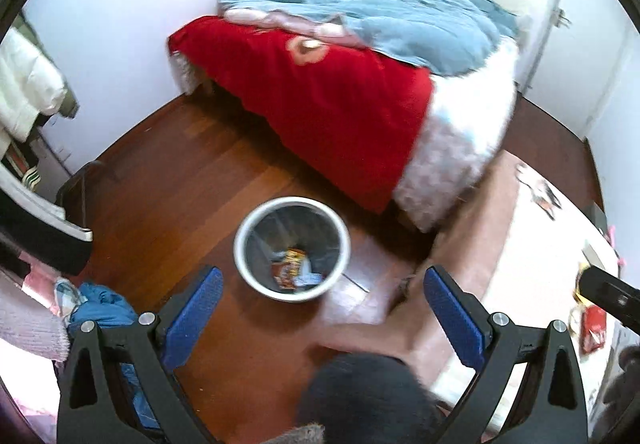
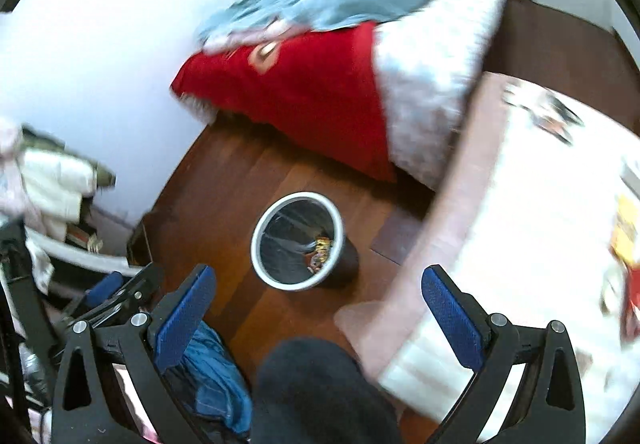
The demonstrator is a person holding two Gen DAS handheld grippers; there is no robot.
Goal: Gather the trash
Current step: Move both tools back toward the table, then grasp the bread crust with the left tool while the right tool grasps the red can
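Both tongs, left and right, gape wide, empty. Wrappers on counter look light, crinkly; pinch an edge.

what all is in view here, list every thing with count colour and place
round white-rimmed waste bin: one, dark liner, on the floor ahead of both grippers
crumpled snack wrappers: a few, orange, red and blue, at the bin's bottom
wooden floor: one, reddish brown
bed: one, pale fluffy cover, by the far wall
red blanket: one, draped over the bed's near side
light blue quilt: one, bunched on top of the bed
white table: one, on the right
yellow and red packets: a few, blurred, at the table's right edge
blue cloth: one, on the floor at lower left
white padded jacket: one, hanging at left
left hand-held gripper: one, black with blue pads, open, empty
right hand-held gripper: one, same colours, open, empty
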